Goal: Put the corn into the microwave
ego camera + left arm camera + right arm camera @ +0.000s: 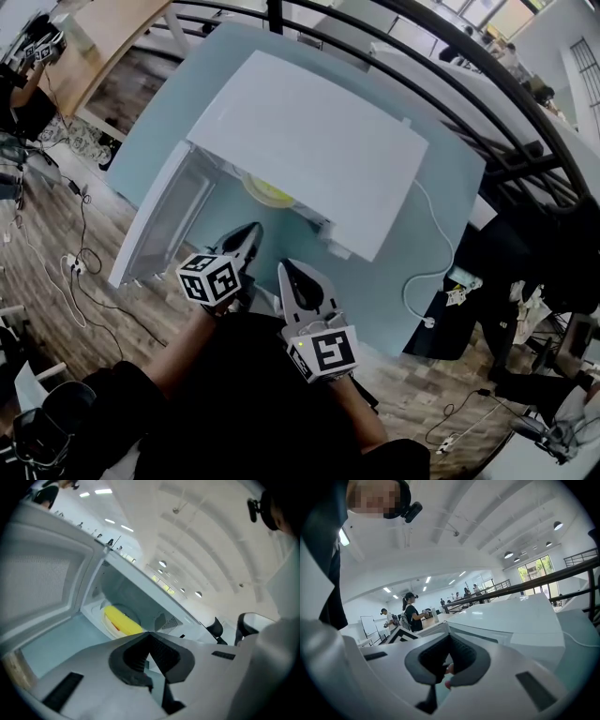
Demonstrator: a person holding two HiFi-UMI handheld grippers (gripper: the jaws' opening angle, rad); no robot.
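Yellow corn (122,620) lies in the microwave (309,159), beyond the left gripper's (150,637) jaws.

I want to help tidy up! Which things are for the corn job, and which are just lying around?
For the job: the corn, already inside the microwave; its open door; the left claw and the right claw, both shut and empty.

Just lying about: cables on the floor; the wooden table far off; the black railing.

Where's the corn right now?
The corn lies inside the microwave, to the right of its open door, left of centre in the left gripper view and ahead of the left gripper.
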